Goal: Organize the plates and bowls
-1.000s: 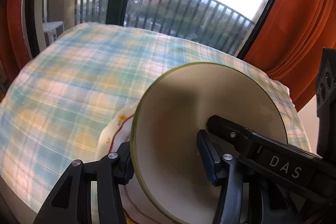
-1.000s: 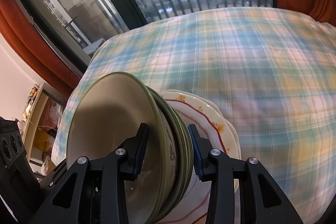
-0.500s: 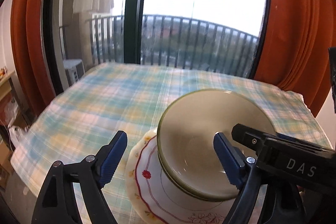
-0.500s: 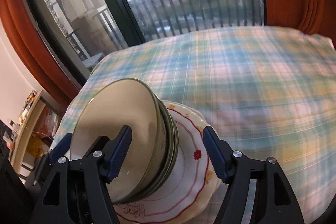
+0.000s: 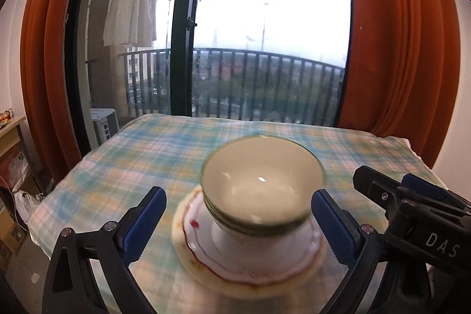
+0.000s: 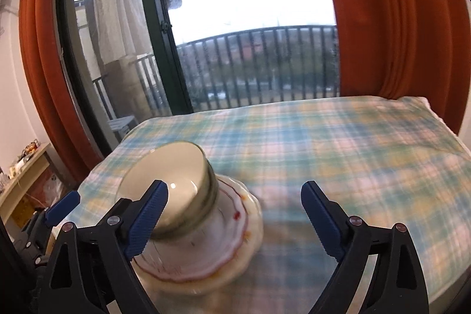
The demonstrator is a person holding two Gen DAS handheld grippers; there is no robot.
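Green-rimmed bowls stacked on plates, resting on plaid counter at 6 o'clock. Left tool and right tool both opening, gripping nothing. Stacking judged done; next, probably pulling clear without nudging stack.

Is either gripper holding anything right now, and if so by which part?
Nothing is held. The left gripper and right gripper are both opening, clear of the stacked bowls resting on the plate.

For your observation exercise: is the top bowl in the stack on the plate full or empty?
Empty: the top bowl shows a bare, glossy cream inside with only light glints, standing upright on the plate.
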